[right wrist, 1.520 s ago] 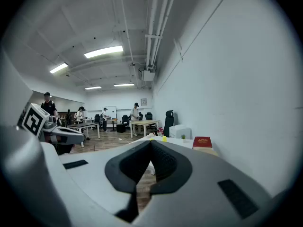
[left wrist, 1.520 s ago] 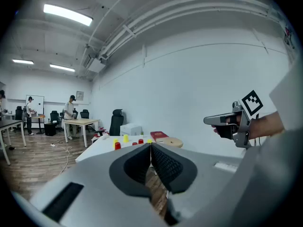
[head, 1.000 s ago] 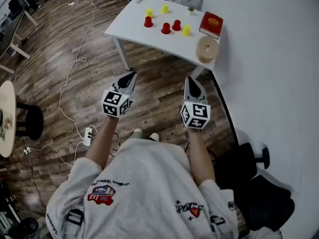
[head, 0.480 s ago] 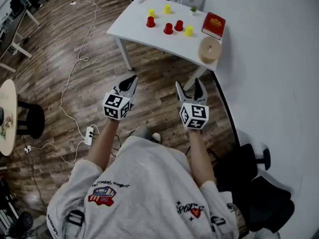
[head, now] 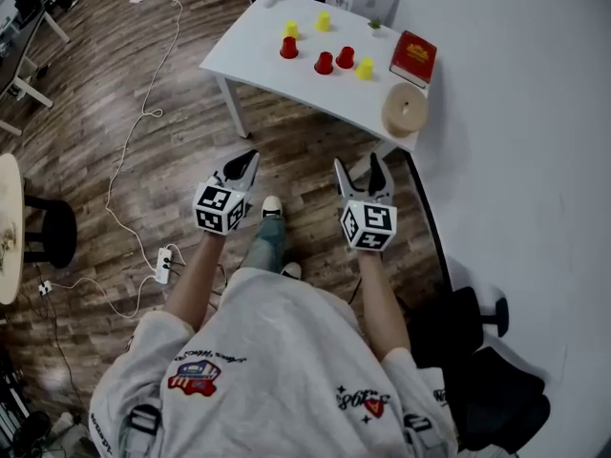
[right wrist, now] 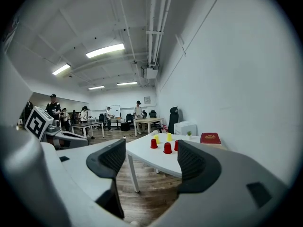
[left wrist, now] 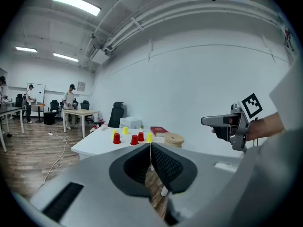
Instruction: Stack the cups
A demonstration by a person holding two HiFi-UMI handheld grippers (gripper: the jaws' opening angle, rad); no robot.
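1. The left gripper [head: 250, 156] has its jaws pressed together with nothing in them. It hangs over the wooden floor [head: 143, 84], nose aimed at the table [head: 250, 46].
2. The right gripper [head: 359, 164] has just been opening. Its jaws now stand wide apart and empty, level with the left one and likewise short of the table's near edge.
3. Every cup lies straight ahead of both grippers, well apart from them, upright, none stacked yet.
4. Closest to the near edge, toward the right end, stands the near yellow cup [head: 364, 68]. Just left of it are the middle red cup [head: 325, 62] and the right red cup [head: 346, 57].
5. The left red cup [head: 288, 48] sits further left.
6. The left yellow cup [head: 290, 29] and the far yellow cup [head: 323, 21] stand by the far edge.
7. The open right gripper looks the likelier to take the near yellow cup. The left one would need to open first.
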